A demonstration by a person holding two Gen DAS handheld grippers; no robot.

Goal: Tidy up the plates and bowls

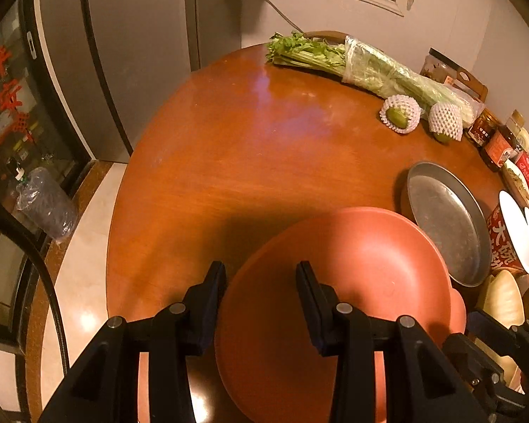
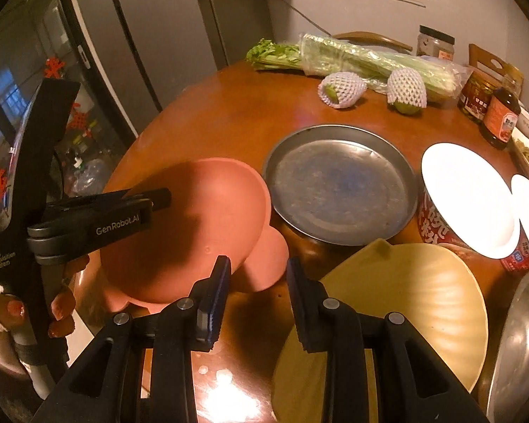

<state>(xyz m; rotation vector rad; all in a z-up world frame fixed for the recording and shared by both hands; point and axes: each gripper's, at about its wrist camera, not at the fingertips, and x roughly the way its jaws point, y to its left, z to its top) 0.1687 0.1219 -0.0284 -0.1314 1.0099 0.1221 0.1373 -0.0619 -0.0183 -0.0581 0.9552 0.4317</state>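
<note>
The left hand-held gripper (image 2: 158, 195) is clamped on the near-left rim of the pink plate (image 2: 194, 225), which hangs tilted above the surface (image 1: 229, 162); a one-sided pinch could let it swing or slip. The right hand-held gripper (image 2: 257, 282), jaws slightly apart and empty, hovers beside the yellow plate (image 2: 388, 303). Farther off, the metal tray (image 2: 338, 183) lies close enough to be clipped.

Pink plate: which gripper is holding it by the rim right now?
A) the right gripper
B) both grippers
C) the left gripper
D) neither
C: in the right wrist view the left gripper clamps the pink plate at its rim, while the right gripper has nothing between its fingers.
</note>
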